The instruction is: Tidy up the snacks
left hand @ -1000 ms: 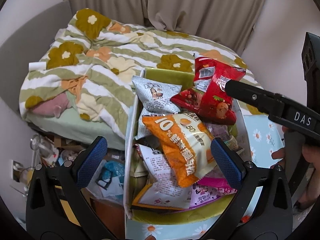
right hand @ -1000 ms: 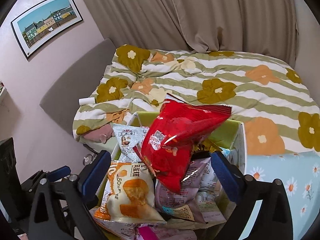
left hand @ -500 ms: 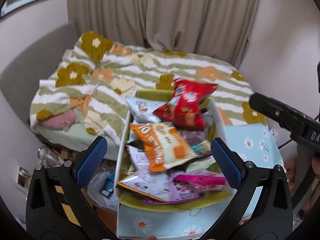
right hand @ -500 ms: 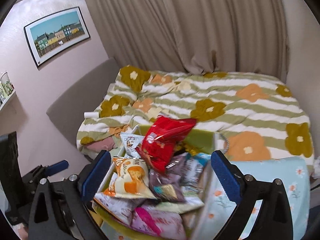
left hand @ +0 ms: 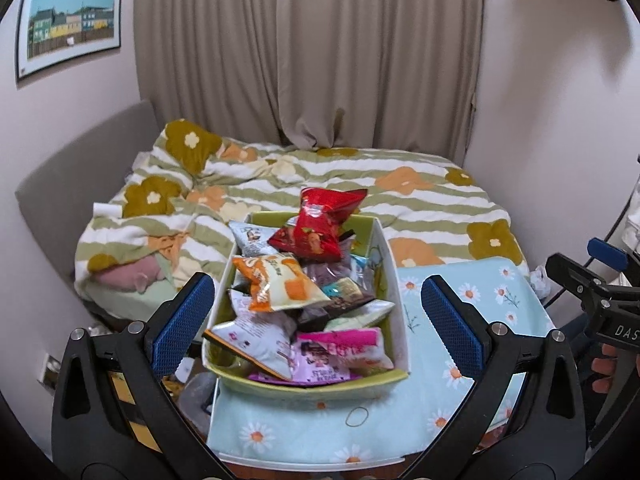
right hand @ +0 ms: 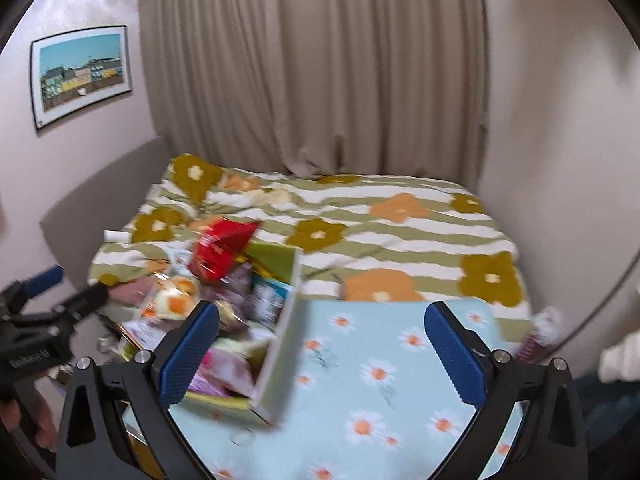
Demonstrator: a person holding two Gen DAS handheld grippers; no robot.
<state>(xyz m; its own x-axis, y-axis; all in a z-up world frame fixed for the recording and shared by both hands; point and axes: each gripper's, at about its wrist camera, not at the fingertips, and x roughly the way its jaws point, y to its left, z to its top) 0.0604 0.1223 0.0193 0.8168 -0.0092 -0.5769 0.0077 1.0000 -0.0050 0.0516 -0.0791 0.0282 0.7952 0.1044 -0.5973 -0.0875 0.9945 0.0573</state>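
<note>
A green-lined box full of snack bags stands on a light-blue daisy tablecloth. A red bag lies on top at the back, an orange-and-white bag in the middle and a pink bag at the front. My left gripper is open and empty, held back above the box's near end. My right gripper is open and empty, over the cloth to the right of the box; that view is blurred. The red bag shows there too.
A bed with a green-striped flowered duvet lies behind the table. Beige curtains hang at the back and a framed picture on the left wall. Clutter lies on the floor left of the table.
Both grippers have pulled back and up from the box, so it looks smaller. The right gripper has also swung right, over the tablecloth. The red bag stays on the pile.
</note>
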